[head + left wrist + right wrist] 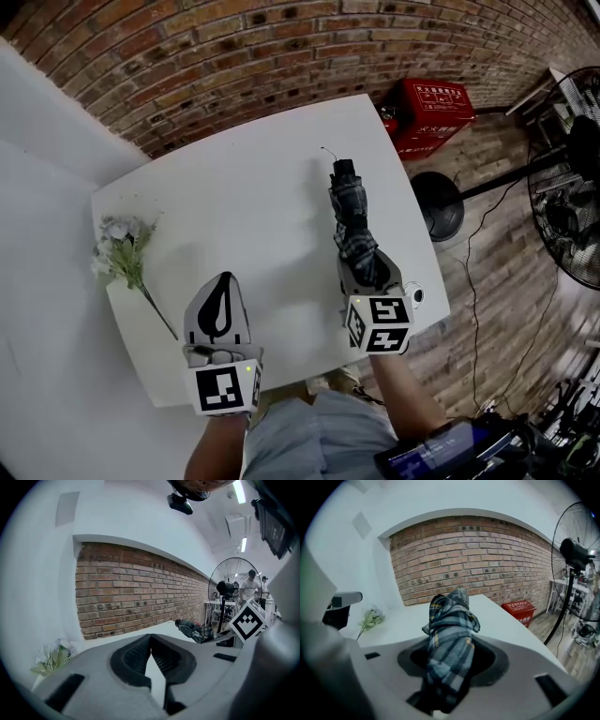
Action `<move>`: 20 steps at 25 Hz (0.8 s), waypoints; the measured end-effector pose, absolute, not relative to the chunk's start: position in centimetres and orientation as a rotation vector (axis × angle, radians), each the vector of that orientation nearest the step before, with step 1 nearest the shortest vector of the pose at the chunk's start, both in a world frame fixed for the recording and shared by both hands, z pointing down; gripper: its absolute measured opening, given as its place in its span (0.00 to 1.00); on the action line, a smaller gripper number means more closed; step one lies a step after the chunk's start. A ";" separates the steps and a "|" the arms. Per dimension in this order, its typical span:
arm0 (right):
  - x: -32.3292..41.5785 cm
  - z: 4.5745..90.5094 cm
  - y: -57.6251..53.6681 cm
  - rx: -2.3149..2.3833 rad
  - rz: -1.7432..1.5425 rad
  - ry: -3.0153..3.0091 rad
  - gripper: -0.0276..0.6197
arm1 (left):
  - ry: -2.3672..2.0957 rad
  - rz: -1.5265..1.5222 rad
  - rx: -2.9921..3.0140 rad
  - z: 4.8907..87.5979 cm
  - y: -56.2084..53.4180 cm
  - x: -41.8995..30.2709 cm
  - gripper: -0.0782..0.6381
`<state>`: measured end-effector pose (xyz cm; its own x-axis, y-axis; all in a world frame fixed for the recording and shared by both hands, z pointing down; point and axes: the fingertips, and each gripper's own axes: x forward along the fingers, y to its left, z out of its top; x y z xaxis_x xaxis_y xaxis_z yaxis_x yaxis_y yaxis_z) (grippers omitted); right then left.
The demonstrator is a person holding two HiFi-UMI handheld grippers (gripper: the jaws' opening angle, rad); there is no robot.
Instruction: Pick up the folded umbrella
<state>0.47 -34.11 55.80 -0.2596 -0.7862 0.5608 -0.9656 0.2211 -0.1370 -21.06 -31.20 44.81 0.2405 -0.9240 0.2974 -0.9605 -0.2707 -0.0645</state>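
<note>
The folded umbrella point(352, 220) is plaid, grey-blue with yellow lines, with a black handle end pointing toward the brick wall. My right gripper point(361, 258) is shut on its near end and holds it above the white table point(244, 206). In the right gripper view the umbrella point(450, 644) runs out between the jaws, tilted upward. My left gripper point(222, 286) hovers over the table's near left part, jaws closed together with nothing between them. In the left gripper view the umbrella point(197, 630) shows at the right, beside the right gripper's marker cube point(248, 620).
A bunch of white artificial flowers point(122, 248) lies at the table's left edge. A red box point(427, 112) sits on the floor beyond the table's far right corner. A standing fan point(572, 187) and its round base point(438, 206) are to the right.
</note>
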 end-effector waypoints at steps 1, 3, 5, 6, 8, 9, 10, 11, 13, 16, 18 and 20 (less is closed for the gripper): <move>0.5 55.5 -34.1 1.628 0.658 -2.136 0.34 | -1.814 0.418 2.371 44.5 -31.1 -20.9 0.12; 0.7 54.7 -34.0 1.641 0.646 -2.154 0.34 | -1.820 0.413 2.380 44.0 -30.9 -20.7 0.12; 0.9 53.8 -34.0 1.656 0.628 -2.179 0.34 | -1.827 0.409 2.390 43.5 -30.7 -20.4 0.12; 1.0 53.3 -34.1 1.661 0.619 -2.192 0.34 | -1.829 0.409 2.394 43.3 -30.6 -20.2 0.12; 1.1 52.3 -34.1 1.668 0.603 -2.216 0.34 | -1.835 0.407 2.399 42.8 -30.4 -19.9 0.12; 1.2 51.7 -34.1 1.671 0.595 -2.227 0.34 | -1.838 0.405 2.403 42.6 -30.3 -19.7 0.12; 1.3 51.2 -34.1 1.674 0.586 -2.237 0.34 | -1.841 0.402 2.407 42.3 -30.2 -19.4 0.12; 1.5 50.7 -34.1 1.678 0.577 -2.246 0.34 | -1.844 0.398 2.412 42.0 -30.1 -19.2 0.12; 1.7 49.7 -34.1 1.689 0.554 -2.266 0.34 | -1.855 0.388 2.428 41.3 -30.1 -18.8 0.12; 2.2 48.2 -33.9 1.703 0.521 -2.292 0.34 | -1.874 0.374 2.445 40.2 -29.8 -18.4 0.12; 2.5 47.1 -33.8 1.711 0.504 -2.307 0.34 | -1.883 0.366 2.451 39.6 -29.5 -18.0 0.12; 2.8 46.0 -33.7 1.721 0.484 -2.325 0.34 | -1.891 0.358 2.459 38.9 -29.3 -17.6 0.12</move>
